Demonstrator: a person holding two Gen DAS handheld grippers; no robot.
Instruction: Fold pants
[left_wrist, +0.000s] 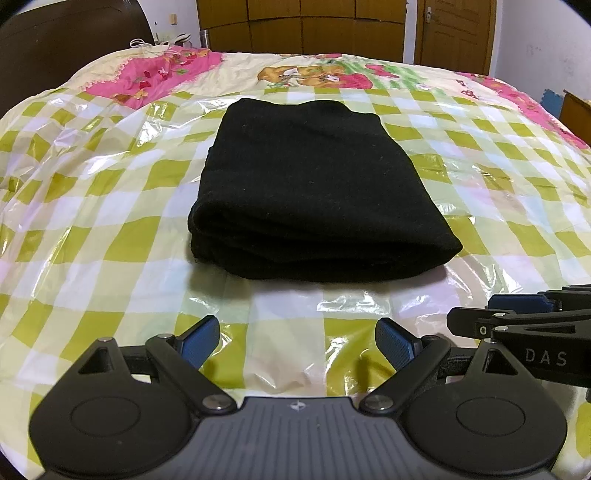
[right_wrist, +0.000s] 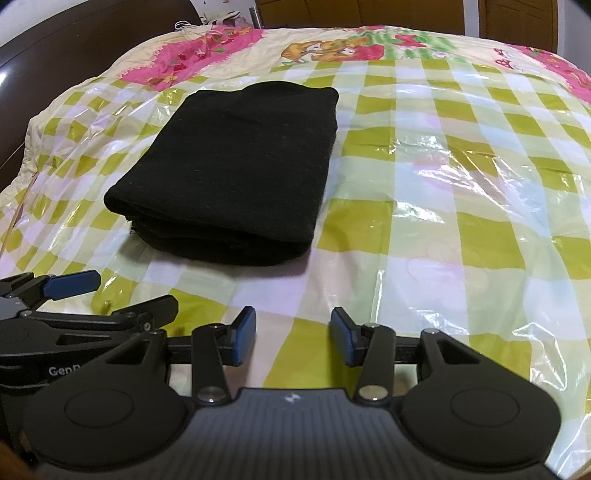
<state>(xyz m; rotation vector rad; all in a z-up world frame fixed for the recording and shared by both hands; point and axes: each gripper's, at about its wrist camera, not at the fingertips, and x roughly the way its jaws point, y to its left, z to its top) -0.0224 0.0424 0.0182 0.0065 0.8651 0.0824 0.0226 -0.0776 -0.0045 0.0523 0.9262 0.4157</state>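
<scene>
Lying folded into a thick black bundle, the pants (left_wrist: 314, 192) are resting on the bed (left_wrist: 110, 229), ahead of both grippers and touching neither. From the left gripper (left_wrist: 297, 341) they are sitting straight ahead, their layered near edge facing its spread, empty fingers. From the right gripper (right_wrist: 292, 338) the pants (right_wrist: 236, 177) are lying ahead and off to the left, and its blue pads (right_wrist: 245, 336) are likewise standing apart, pinching nothing. Both grippers are hovering side by side over the glossy plastic sheet (right_wrist: 424, 206) covering the green-checked bedspread, each one showing at the edge of the other's view.
</scene>
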